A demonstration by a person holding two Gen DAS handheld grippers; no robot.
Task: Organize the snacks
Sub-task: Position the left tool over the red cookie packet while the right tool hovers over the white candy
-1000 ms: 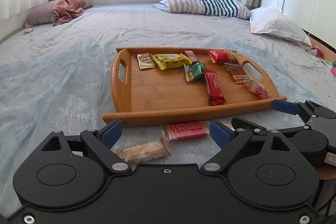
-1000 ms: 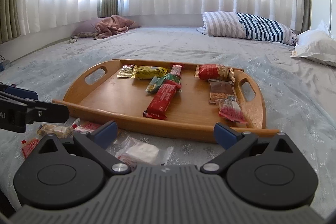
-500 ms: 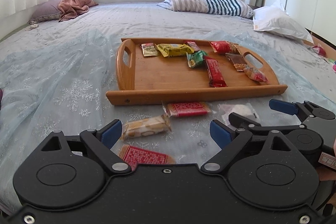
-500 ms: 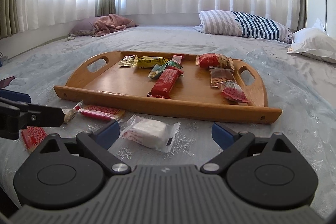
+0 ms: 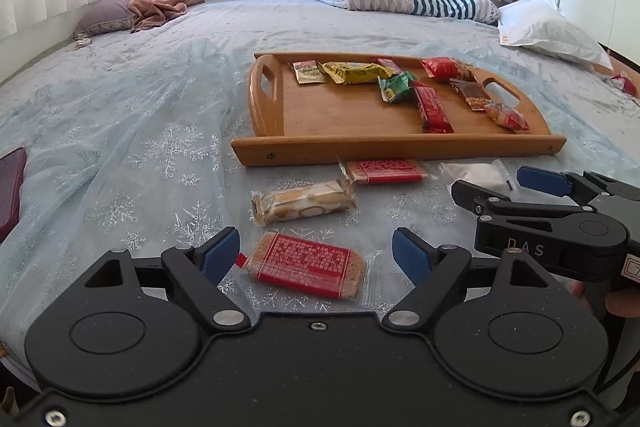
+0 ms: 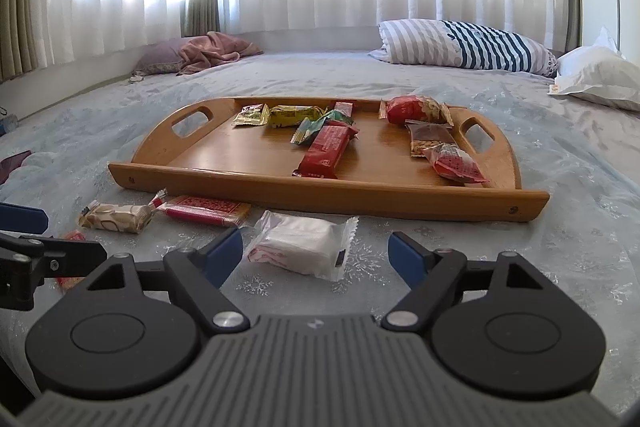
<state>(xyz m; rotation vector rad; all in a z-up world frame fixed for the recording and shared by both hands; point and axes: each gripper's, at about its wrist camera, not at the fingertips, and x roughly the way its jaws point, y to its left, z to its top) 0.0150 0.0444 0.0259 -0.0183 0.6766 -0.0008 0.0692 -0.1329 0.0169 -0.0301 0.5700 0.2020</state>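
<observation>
Both tongs were released, gripping nothing. Left tongs (image 5: 316,253) sat over a red wafer (image 5: 306,270) on the bed (image 5: 120,131); right tongs (image 6: 316,253) over a white pack (image 6: 300,247). Tray (image 6: 320,193) w/ snacks lay at 12 o'clock, two bars just before it.

The raised letters "DAS" are being shown on the black body of the right gripper (image 5: 520,187), as it is being seen from the left wrist view. Printed marks are being carried by the snack wrappers, for example on the red biscuit pack (image 5: 306,265), but they are being rendered too small and blurred to be read.
</observation>
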